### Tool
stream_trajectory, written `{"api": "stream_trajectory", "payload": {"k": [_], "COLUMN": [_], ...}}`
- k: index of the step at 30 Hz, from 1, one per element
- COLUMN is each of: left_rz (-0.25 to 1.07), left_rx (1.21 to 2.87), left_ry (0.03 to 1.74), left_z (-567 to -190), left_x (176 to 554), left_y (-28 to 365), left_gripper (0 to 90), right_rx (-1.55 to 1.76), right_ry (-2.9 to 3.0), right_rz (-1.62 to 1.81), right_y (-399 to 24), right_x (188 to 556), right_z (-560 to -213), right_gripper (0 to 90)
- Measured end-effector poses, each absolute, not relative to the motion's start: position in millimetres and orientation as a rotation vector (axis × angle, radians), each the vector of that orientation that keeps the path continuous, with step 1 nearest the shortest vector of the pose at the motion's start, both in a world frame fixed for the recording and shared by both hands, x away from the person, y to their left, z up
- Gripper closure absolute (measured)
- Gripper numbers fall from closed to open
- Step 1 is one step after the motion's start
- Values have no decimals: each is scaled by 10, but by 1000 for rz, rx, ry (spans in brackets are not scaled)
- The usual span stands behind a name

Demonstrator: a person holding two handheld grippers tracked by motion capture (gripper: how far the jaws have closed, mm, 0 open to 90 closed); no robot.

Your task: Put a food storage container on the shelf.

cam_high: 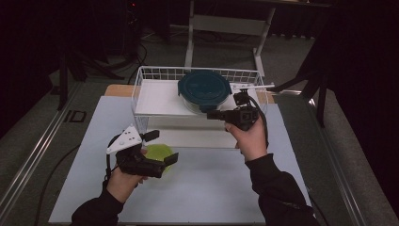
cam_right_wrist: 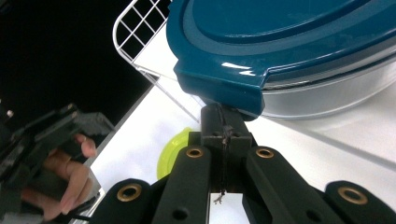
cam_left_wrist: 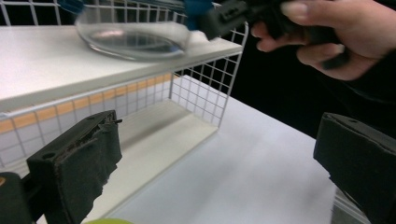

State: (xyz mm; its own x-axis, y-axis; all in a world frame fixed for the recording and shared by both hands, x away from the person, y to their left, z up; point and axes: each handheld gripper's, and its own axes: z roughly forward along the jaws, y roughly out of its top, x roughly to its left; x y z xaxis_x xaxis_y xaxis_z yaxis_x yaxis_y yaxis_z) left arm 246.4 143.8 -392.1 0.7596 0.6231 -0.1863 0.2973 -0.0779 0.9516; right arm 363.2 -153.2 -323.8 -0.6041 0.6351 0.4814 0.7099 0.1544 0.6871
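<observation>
High view: my right tongs [cam_high: 210, 114] are pressed together with their tips at the near edge of the glass container [cam_high: 205, 92], which sits on the top shelf of the wire rack [cam_high: 141, 84], right half. My left tongs [cam_high: 160, 147] are spread wide, hovering over the lime-green disc [cam_high: 158, 153] on the bench [cam_high: 211, 188], just in front of the rack. I read the step as working the container's lid [cam_high: 203, 88] tab while the left lines up on the disc. Next move: lever the tab without sliding the container off the shelf; left drops and closes.

Left gripper view: jaws wide apart, nothing between. Container [cam_left_wrist: 133, 37] up on the rack shelf, clear walls, blurred.

Right gripper view: jaws closed flat together, tips right under the lid's [cam_right_wrist: 289, 37] corner tab; can't tell if anything is pinched. Lid is glossy teal, clipped over clear glass. Green disc [cam_right_wrist: 175, 151] below the rack.
</observation>
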Motion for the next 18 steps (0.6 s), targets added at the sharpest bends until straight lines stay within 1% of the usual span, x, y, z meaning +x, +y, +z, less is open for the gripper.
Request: {"api": "stream_trajectory", "payload": {"k": [15,18], "left_rz": [312,317], "left_rx": [1690,1708], "left_ry": [738,726], "left_z": [-4068,-4110], "left_x": [2430,2431], "left_y": [1429,1436], "left_gripper": [6,5], "right_rx": [-1393,-1364], "right_ry": [-2307,-2302], "right_rz": [-1462,-1469], "right_y": [-1518,-1510], "right_x": [3803,3768], "right_z": [-3252,-3254], "right_gripper": [895,867]}}
